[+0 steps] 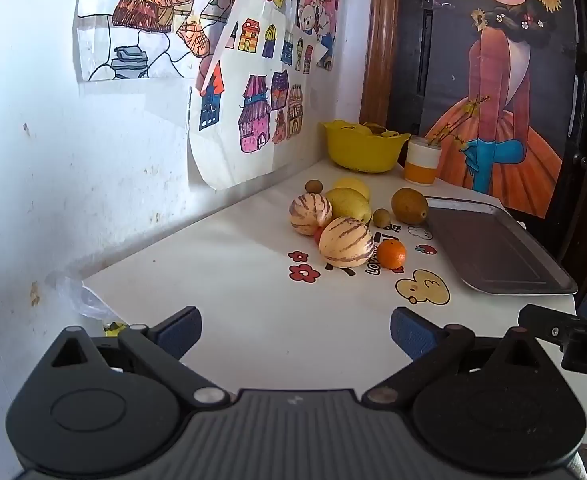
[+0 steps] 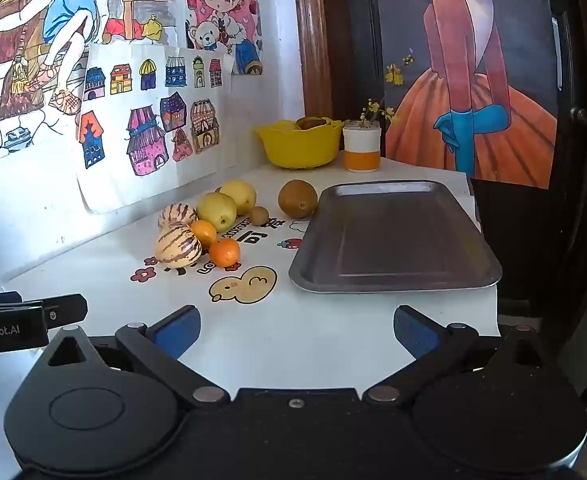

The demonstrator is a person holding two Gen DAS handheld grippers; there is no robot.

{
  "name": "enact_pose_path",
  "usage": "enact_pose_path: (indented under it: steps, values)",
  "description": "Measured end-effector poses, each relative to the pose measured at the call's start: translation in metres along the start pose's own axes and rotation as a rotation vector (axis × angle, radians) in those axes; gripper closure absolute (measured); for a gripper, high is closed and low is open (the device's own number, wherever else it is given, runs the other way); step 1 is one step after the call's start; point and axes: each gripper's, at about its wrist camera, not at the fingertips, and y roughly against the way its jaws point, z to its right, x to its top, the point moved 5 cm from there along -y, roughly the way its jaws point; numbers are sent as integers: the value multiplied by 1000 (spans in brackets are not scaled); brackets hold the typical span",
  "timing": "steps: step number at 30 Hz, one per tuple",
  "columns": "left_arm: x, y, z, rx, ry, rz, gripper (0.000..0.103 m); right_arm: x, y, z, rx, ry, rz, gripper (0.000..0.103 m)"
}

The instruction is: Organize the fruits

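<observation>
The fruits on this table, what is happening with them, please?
A person holds a two-finger tool in each hand, and both the left tool and the right tool are open and hold nothing. The loose fruits, such as the striped melon, the orange and the yellow pear, lie in a group on the white table. The metal tray beside them has nothing on it. Sorting has not yet started.
</observation>
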Motion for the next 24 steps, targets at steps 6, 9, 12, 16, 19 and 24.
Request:
enact_pose_path:
  steps: [6,9,12,16,19,24]
  values:
    - [-2,1,-3,-4,0,-10,0,-1,-1,1,0,-3,-4,0]
    - [-1,-5,-1,-6,0,-26,0,0,-1,3,-2,-2,-3,0]
    - [0,-7,0,-9,0,-28,0,-1,-1,3,-2,0,-3,0]
    - [-1,-4,0,-9,4,-29,0,-1,-1,2,-3,3,-2,0]
    - [-2,-2,2,-7,7,-28,0,-1,-5,8,0,-7,-7,0]
    - [-3,-2,1,-7,8,-30,0,-1,-3,4,-1,-4,-4,0]
